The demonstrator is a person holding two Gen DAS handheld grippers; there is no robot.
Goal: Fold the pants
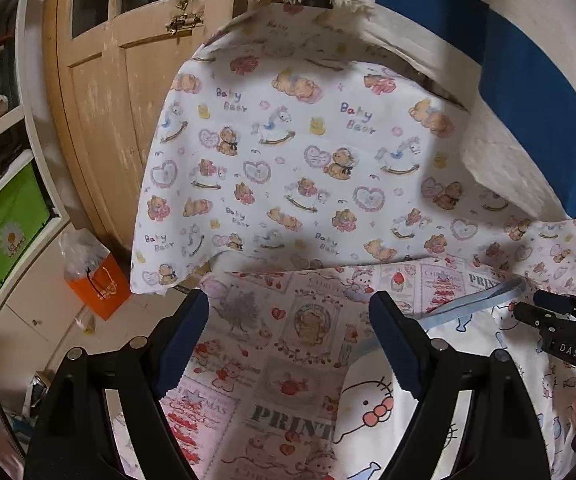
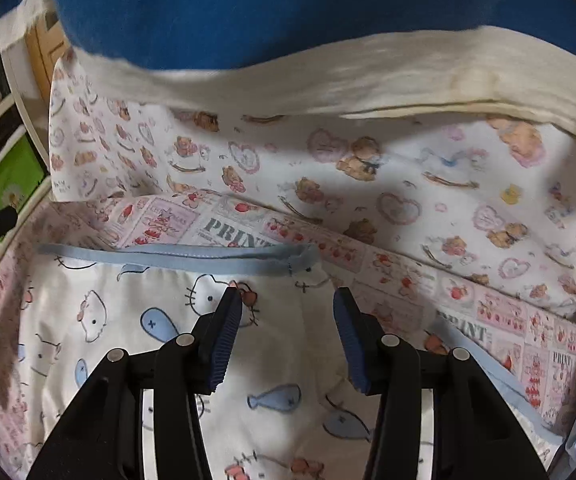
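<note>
The pants [image 2: 159, 328] are white with cat faces and blue fish, and have a light blue waistband [image 2: 191, 256]. They lie flat on a pink printed sheet [image 1: 271, 340] and also show in the left wrist view [image 1: 484, 364]. My left gripper [image 1: 288, 340] is open and empty, above the pink sheet just left of the pants' edge. My right gripper [image 2: 288, 336] is open and empty, just above the pants below the waistband; it also shows at the right edge of the left wrist view [image 1: 544, 308].
A bear-print cloth [image 1: 288, 152] lies beyond the pink sheet. A blue and cream cloth [image 2: 288, 20] lies at the back. To the left are a wooden door [image 1: 119, 80], an orange bag [image 1: 95, 280] and a shelf with a green box [image 1: 3, 216].
</note>
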